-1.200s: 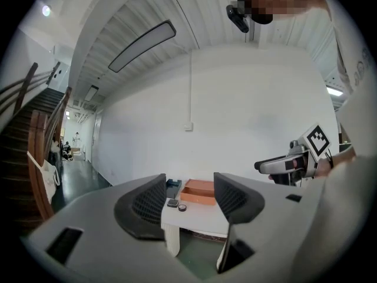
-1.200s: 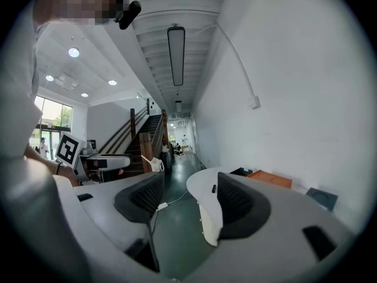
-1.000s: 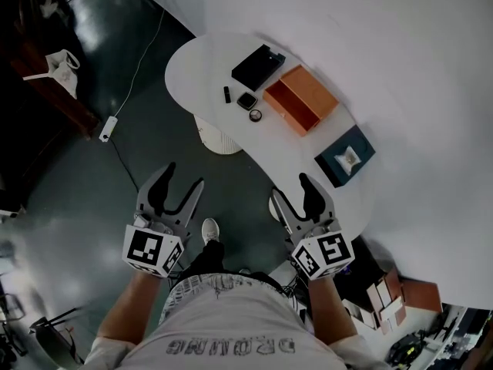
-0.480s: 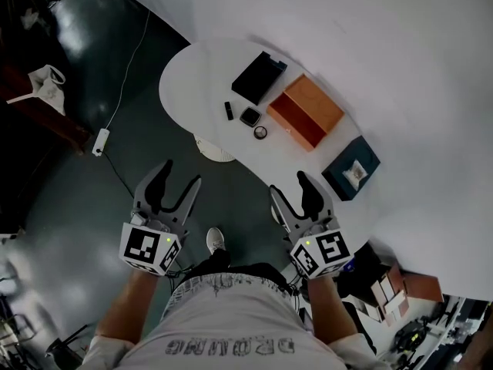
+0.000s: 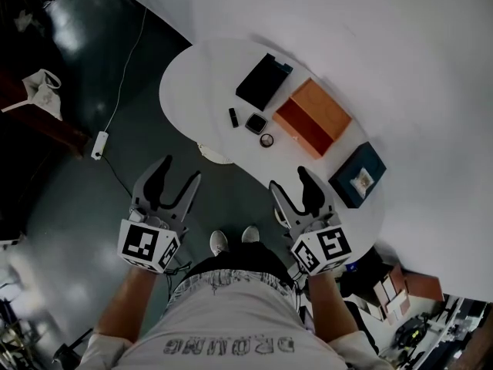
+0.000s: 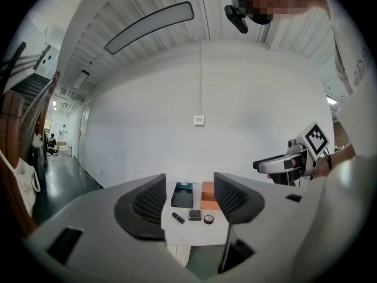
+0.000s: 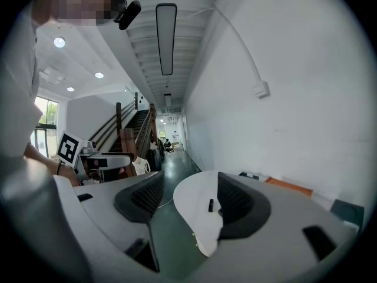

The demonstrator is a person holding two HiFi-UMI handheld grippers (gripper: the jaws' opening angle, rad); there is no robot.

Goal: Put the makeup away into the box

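Sitting open, the orange box (image 5: pixel 312 118) — makeup (image 5: pixel 256 123) just beside it; left gripper (image 5: pixel 179 169), right gripper (image 5: pixel 290 179) gape, unladen.

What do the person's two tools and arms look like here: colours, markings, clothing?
Both the left tool and the right tool have light grey bodies with two curved jaws lined by black ribbed pads. Each carries a white cube with black square markers: the left cube, the right cube. The person wears a pale short-sleeved T-shirt with dark print; no sleeves reach the forearms.
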